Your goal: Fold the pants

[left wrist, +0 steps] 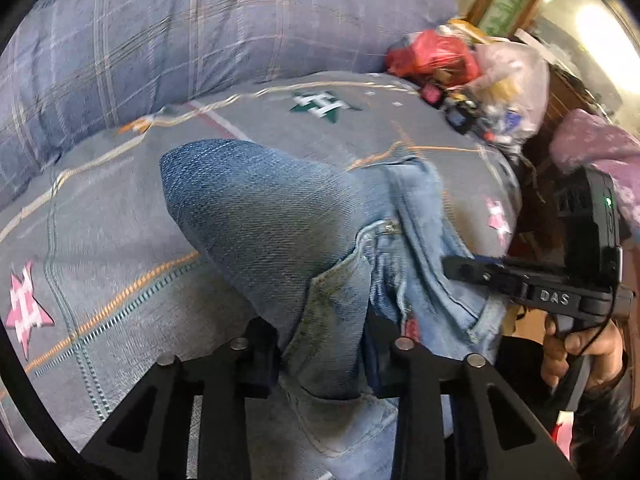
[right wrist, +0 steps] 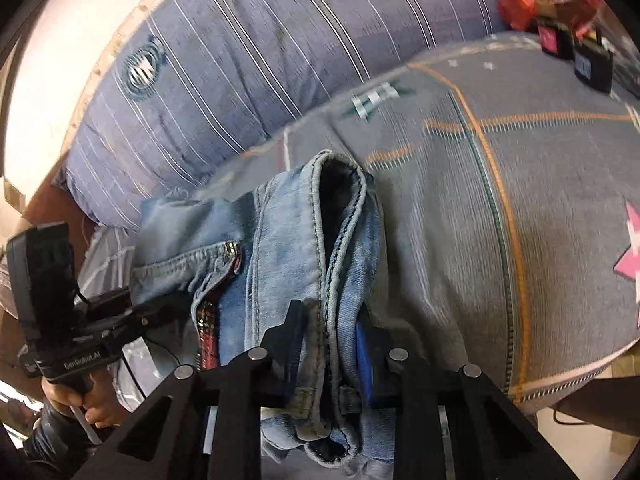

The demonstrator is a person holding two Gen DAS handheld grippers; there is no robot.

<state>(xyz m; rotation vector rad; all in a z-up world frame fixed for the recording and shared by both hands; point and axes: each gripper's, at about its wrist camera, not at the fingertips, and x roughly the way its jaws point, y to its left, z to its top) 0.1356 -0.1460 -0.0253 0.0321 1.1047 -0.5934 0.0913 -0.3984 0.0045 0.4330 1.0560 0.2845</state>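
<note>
Both jaws pinch denim: left gripper [left wrist: 322, 354] and right gripper [right wrist: 330, 354] clamp bunched jeans [left wrist: 280, 216]. Fabric hangs above a grey patterned bedspread [left wrist: 100, 240]

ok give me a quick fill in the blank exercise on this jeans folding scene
1. Both grippers are clamped on the ____ jeans.
2. The left gripper and the right gripper each have their jaws ____ on the fabric.
3. The grey bedsheet under the jeans carries pink ____ shapes.
4. Behind the sheet lies a blue ____ duvet.

Missing words: denim; shut; star; checked
</note>
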